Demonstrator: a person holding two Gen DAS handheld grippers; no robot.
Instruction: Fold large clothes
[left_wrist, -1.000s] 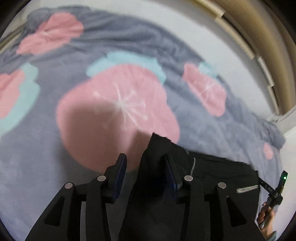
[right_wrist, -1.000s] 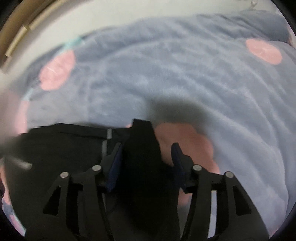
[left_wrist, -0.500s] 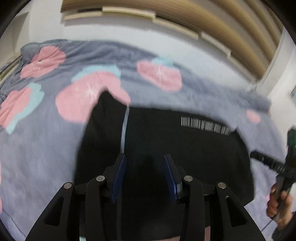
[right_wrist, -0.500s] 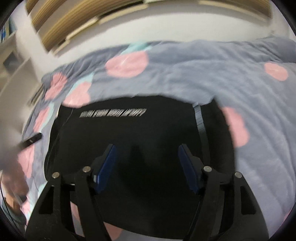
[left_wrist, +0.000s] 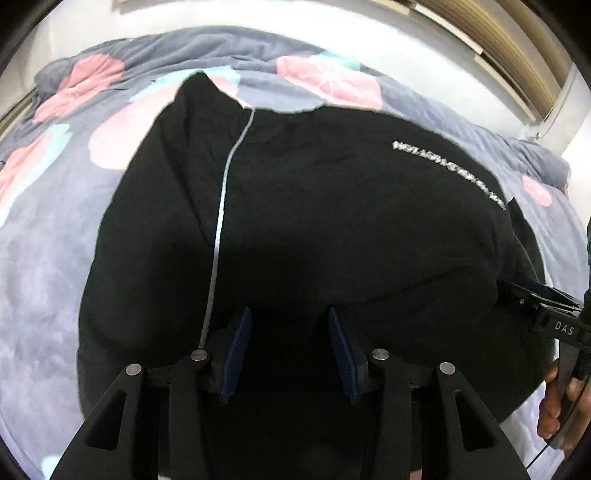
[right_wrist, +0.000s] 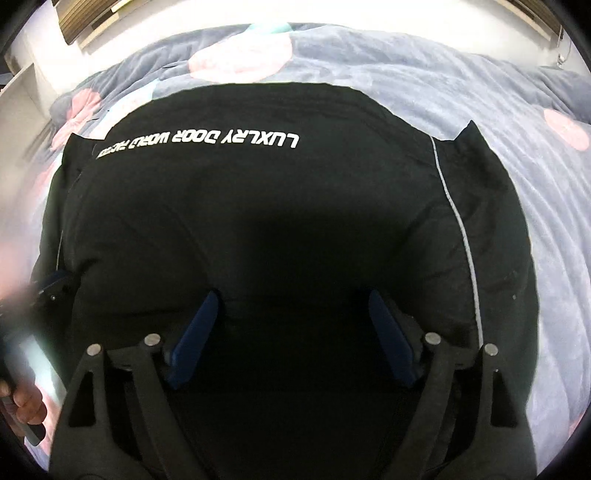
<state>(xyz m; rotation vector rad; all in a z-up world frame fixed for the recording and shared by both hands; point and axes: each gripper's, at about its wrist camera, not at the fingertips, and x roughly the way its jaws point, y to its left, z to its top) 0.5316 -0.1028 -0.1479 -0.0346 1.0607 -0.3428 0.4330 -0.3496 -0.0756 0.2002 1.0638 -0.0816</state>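
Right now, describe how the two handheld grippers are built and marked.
Both are matte black linkage frames with silver pivot pins and dark blue finger pads. The left gripper and right gripper match in build. Seen from the left wrist, the right unit's body bears white letters "DAS", and a thin dark cable hangs below it.

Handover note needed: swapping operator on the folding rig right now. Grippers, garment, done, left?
Left gripper: jaws opening, above the near edge of the black garment with white lettering and grey piping; no pinch visible.
Right gripper: jaws opening wide, nothing pressed between the pads.
Garment: lies spread on the grey fleece blanket with pink flowers, lettering on top.
Done: a fold appears laid over and is being released.
Left: probably further folds to make it compact; check the corners sticking out at the far edge.
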